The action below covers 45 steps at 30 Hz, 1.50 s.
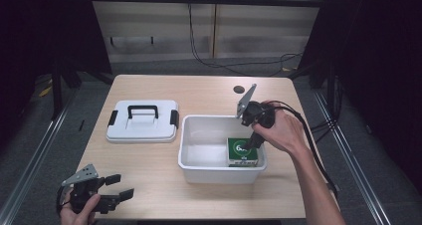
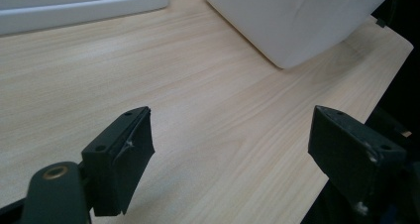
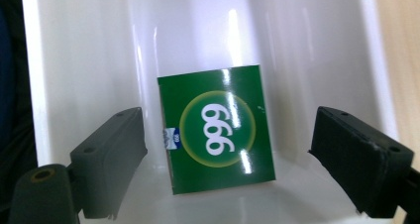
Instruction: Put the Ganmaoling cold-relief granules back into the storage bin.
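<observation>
A green box (image 1: 242, 152) marked 999 lies flat in the right front corner of the white bin (image 1: 199, 171). In the right gripper view the green box (image 3: 216, 128) lies between and below the two jaws, which stand wide apart and do not touch it. My right gripper (image 1: 255, 141) hangs open over the bin's right side, pointing down at the box. My left gripper (image 1: 121, 186) rests open near the table's front left corner, with bare wood between its jaws (image 2: 228, 149). The white bin (image 2: 292, 21) shows ahead of it.
A white lid (image 1: 143, 121) with a black handle and black side clips lies flat on the table left of the bin. Its edge (image 2: 84, 8) shows in the left gripper view. A small dark round hole (image 1: 239, 89) sits in the table behind the bin. Cables trail off the right edge.
</observation>
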Motion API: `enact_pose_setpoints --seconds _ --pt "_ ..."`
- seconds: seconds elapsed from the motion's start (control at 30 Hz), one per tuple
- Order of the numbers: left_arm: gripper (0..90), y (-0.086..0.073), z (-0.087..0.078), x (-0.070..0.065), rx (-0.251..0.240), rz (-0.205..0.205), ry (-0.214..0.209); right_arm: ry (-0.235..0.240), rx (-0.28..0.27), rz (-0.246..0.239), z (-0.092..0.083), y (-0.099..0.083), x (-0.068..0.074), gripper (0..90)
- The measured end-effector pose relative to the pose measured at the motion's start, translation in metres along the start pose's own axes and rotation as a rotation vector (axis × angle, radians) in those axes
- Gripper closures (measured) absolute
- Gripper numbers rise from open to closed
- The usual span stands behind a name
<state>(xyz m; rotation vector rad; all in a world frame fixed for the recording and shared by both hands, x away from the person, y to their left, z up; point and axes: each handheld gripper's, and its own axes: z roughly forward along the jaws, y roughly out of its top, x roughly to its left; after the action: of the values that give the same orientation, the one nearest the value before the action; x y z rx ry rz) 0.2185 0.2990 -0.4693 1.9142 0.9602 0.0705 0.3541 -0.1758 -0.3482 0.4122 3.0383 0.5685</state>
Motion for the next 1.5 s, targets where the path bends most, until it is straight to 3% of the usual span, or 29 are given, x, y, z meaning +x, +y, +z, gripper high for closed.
enact_pose_setpoints --seconds 0.13,0.27,0.3,0.5,0.6,0.87,1.0,1.13,1.43,1.5 --pt "17.5 0.0 0.0 0.0 0.001 -0.001 0.0 0.024 -0.058 0.002 -0.003 -0.007 0.002 13.8" --pt "17.5 0.0 0.0 0.0 0.002 -0.001 0.0 -0.019 -0.133 0.019 -0.008 -0.016 0.006 14.4" --pt "17.5 0.0 0.0 0.0 0.001 -0.001 0.0 -0.033 -0.184 0.025 -0.01 -0.02 0.006 14.4" --pt "17.5 0.0 0.0 0.0 0.002 -0.002 -0.001 -0.127 -0.359 0.074 -0.025 -0.045 0.011 15.3" --pt "17.5 0.0 0.0 0.0 0.0 -0.001 0.0 -0.132 -0.42 0.089 -0.031 -0.055 0.016 15.2" --pt "17.5 0.0 0.001 0.0 0.003 0.0 0.002 -0.204 -0.502 0.179 -0.037 -0.095 0.028 15.1" --pt "17.5 0.0 0.0 0.0 0.0 -0.002 0.001 -0.229 -0.508 0.217 -0.035 -0.114 0.031 15.0" --pt "17.5 0.0 0.001 0.0 0.002 -0.006 0.0 -0.193 -0.541 0.273 -0.033 -0.135 0.033 14.9" --pt "17.5 -0.001 0.001 0.0 0.007 -0.01 0.008 -0.215 -0.559 0.383 -0.025 -0.177 0.044 14.3" --pt "17.5 0.0 0.001 0.0 0.004 -0.009 0.008 -0.24 -0.579 0.403 -0.023 -0.185 0.047 13.9"
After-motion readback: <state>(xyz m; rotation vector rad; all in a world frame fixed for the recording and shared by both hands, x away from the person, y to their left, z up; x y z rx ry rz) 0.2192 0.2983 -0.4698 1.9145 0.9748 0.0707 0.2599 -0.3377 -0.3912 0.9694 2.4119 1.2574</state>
